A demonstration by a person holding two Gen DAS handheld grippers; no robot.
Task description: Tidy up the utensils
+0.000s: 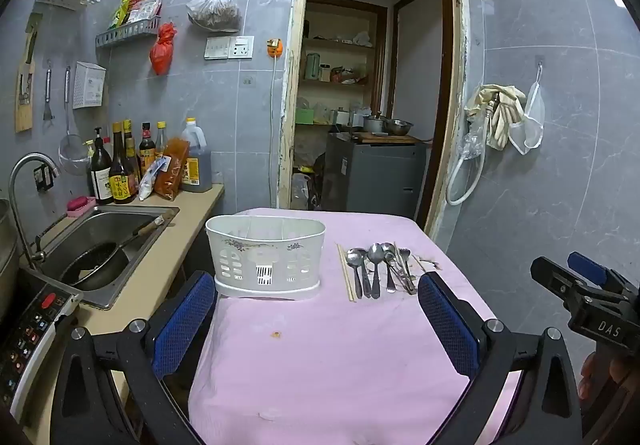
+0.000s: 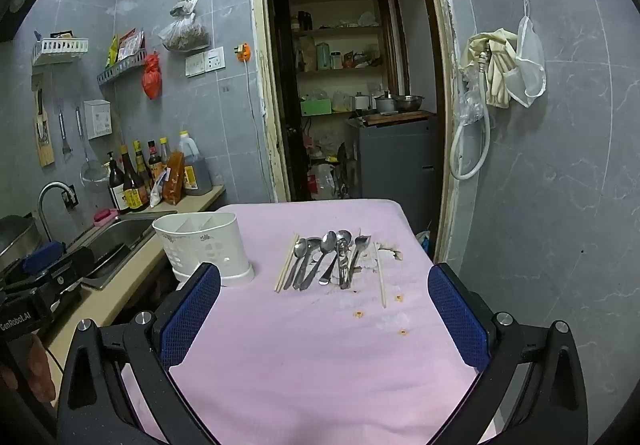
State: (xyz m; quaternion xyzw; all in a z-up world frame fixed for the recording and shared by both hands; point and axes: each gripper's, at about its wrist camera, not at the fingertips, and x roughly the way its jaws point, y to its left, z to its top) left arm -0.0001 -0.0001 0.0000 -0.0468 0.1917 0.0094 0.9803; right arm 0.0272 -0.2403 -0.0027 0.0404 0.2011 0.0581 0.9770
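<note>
A white perforated utensil holder (image 1: 265, 256) stands upright on the pink tablecloth (image 1: 328, 357); it also shows in the right wrist view (image 2: 202, 247), with dividers inside. To its right lies a row of metal spoons (image 1: 374, 269) and forks, with a pair of wooden chopsticks (image 1: 346, 272) on their left. In the right wrist view the spoons (image 2: 324, 259), the chopsticks (image 2: 286, 263) and another chopstick (image 2: 380, 277) lie ahead. My left gripper (image 1: 318, 309) is open and empty, short of the holder. My right gripper (image 2: 324, 305) is open and empty, short of the utensils.
A counter on the left has a steel sink (image 1: 104, 241) with a pan, sauce bottles (image 1: 120, 165) and an induction cooker (image 1: 28, 333). A doorway (image 1: 372, 85) lies behind the table. A hose and cloths (image 1: 496, 117) hang on the right wall.
</note>
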